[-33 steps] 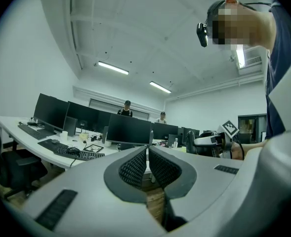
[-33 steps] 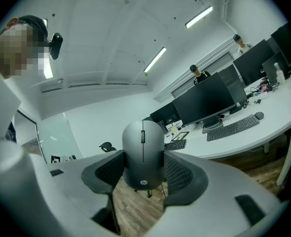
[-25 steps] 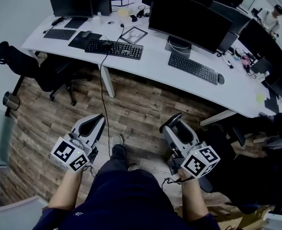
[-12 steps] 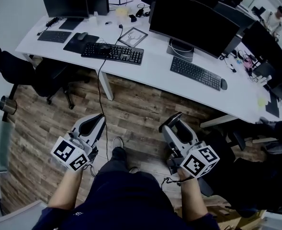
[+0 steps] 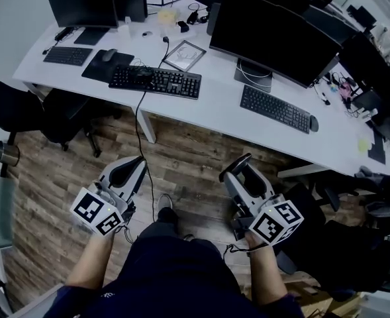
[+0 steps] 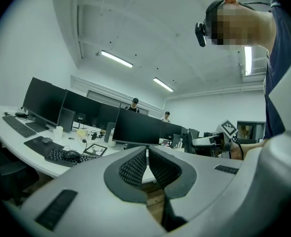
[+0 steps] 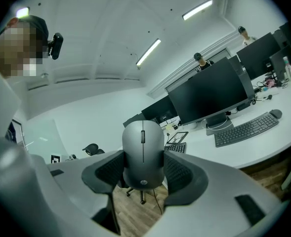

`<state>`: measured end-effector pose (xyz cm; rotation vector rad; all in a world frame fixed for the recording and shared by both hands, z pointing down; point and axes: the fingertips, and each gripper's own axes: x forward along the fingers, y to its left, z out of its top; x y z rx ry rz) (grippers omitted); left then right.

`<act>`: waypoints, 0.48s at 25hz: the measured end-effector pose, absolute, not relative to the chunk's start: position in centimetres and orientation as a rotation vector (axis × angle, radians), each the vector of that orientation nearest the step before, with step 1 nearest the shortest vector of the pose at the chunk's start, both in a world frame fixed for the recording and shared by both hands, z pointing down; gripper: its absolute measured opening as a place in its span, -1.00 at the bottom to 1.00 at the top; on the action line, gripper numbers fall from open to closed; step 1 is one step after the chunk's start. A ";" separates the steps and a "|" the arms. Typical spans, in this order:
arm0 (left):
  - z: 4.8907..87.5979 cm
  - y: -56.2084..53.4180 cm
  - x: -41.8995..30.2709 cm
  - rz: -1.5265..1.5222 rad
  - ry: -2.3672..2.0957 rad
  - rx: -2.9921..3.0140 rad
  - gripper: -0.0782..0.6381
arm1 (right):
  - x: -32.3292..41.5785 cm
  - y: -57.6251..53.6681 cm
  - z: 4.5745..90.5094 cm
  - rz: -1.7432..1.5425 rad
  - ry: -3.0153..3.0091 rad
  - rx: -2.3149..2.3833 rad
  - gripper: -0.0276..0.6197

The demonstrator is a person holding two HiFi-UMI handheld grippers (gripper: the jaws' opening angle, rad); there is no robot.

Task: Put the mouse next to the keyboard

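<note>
while the mouse [image 7: 143,142] is pinched by its sides in the right gripper [image 7: 144,168], the left gripper [image 6: 146,152] closed empty, it could be jolted loose mid-carry.

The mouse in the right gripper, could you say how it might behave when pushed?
The mouse looks rigid and probably light: small, no cord visible. Its smooth rounded shell may slip between the ribbed pads. Being low and domed, it should slide, not roll.
</note>
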<state>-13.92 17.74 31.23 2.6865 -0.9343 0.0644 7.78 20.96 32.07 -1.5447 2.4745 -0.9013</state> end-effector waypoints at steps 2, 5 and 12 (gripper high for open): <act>31.4 16.4 -14.4 0.067 -0.924 2.686 -0.67 | 7.2 19.7 32.2 -0.906 2.471 -1.553 -0.13; 31.6 14.3 -15.1 0.068 -0.909 2.689 -0.67 | 6.4 17.7 32.3 -0.911 2.465 -1.563 -0.13; 32.1 9.7 -16.8 0.070 -0.879 2.690 -0.67 | 4.4 13.2 32.4 -0.912 2.463 -1.590 -0.13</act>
